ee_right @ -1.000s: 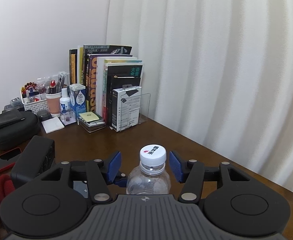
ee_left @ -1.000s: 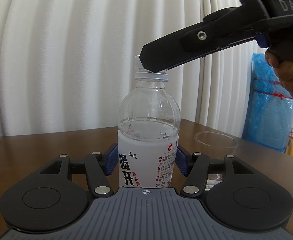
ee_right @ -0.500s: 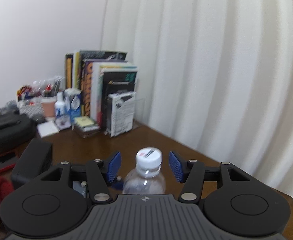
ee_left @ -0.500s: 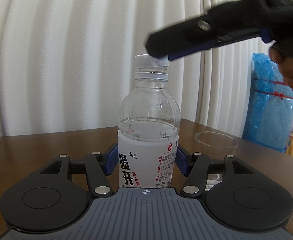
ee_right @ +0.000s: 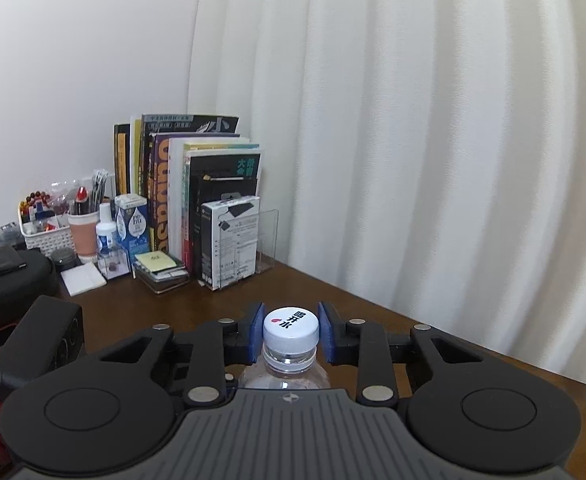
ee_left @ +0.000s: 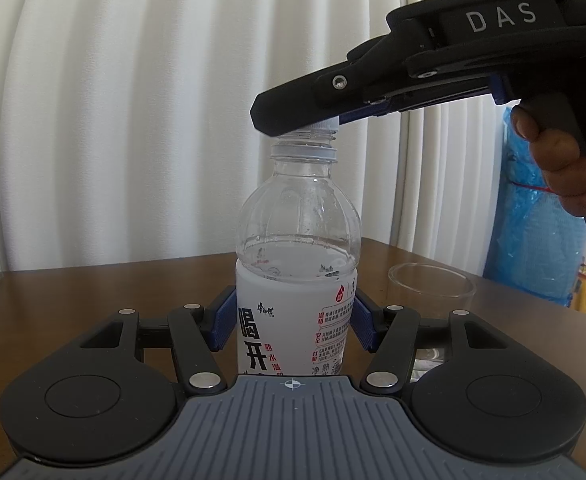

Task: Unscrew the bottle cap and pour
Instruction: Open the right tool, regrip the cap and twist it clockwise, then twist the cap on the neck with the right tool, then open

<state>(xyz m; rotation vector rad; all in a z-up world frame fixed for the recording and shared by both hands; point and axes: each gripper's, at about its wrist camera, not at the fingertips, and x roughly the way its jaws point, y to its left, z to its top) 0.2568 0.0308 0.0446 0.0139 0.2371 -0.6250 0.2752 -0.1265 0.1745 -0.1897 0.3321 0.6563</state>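
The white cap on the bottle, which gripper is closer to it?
Right. The right gripper has its blue pads on either side of the cap. The left gripper is lower down, shut on the bottle around its label.

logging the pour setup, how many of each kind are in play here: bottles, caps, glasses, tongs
Clear plastic water bottle with white label: 1
White screw cap: 1
Empty clear round glass: 1
Black tongs with blue pads: 2, left clamped on the bottle body, right closed around the cap
Total: 5
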